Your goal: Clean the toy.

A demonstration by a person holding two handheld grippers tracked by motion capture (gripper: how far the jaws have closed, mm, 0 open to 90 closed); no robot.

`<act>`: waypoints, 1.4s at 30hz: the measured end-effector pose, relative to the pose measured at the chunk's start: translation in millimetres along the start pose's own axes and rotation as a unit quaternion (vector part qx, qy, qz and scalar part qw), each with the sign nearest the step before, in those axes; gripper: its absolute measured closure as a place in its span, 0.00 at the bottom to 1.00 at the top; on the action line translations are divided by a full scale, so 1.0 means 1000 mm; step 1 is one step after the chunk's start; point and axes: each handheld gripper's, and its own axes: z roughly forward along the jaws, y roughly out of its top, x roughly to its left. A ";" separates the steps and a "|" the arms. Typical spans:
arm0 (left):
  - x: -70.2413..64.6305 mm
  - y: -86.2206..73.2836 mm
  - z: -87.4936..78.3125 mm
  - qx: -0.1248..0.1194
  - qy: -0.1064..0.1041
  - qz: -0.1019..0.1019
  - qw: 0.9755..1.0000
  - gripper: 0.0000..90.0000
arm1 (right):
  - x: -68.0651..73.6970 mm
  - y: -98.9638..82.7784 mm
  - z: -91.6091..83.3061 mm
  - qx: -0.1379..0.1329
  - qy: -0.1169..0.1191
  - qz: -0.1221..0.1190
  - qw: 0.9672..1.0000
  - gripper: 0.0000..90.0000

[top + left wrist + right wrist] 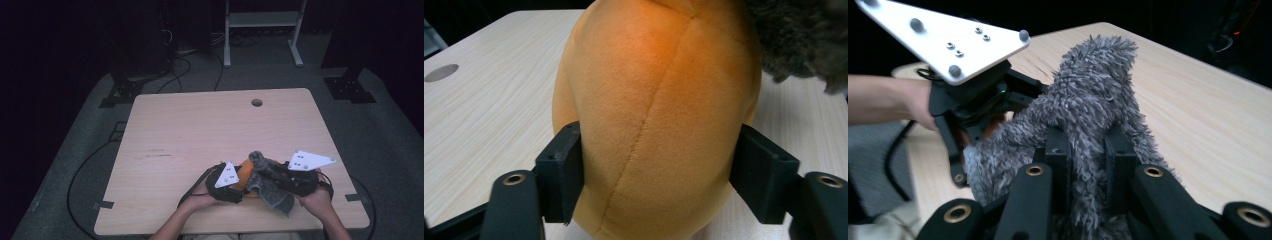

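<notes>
An orange plush ball (654, 115) sits between the two black pads of my left gripper (656, 172), which press into its sides; from above the plush ball (244, 174) peeks out near the table's front edge beside my left gripper (235, 182). My right gripper (1087, 160) is shut on a shaggy grey cloth (1093, 100), pinched tight between its jaws. In the high view the grey cloth (269, 186) drapes over and beside the orange plush, with my right gripper (272, 172) just right of it. The left gripper's white plate (948, 37) shows in the right gripper view.
The light wooden table (200, 135) has a round cable hole (257, 102) near its far edge. A metal stand (262, 30) and cables lie on the dark floor beyond. The person's forearms come in at the bottom.
</notes>
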 end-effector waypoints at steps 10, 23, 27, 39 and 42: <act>0.003 0.000 0.002 -0.020 0.003 -0.016 1.000 0.36 | -0.032 -0.029 -0.009 0.007 -0.041 0.061 0.997 0.85; 0.008 0.030 -0.037 -0.021 0.004 0.004 1.000 0.40 | -0.035 -0.025 -0.011 -0.025 -0.026 0.093 0.995 0.85; 0.008 0.032 -0.037 -0.006 0.004 0.003 1.000 0.40 | -0.027 -0.007 -0.022 -0.051 -0.004 0.085 0.995 0.85; 0.006 0.023 -0.026 0.031 -0.010 -0.003 0.999 0.40 | -0.025 -0.022 0.006 0.009 -0.021 0.071 0.997 0.85; 0.007 0.023 -0.025 0.031 -0.008 -0.007 0.999 0.39 | -0.039 -0.032 -0.001 0.023 -0.042 0.096 0.994 0.85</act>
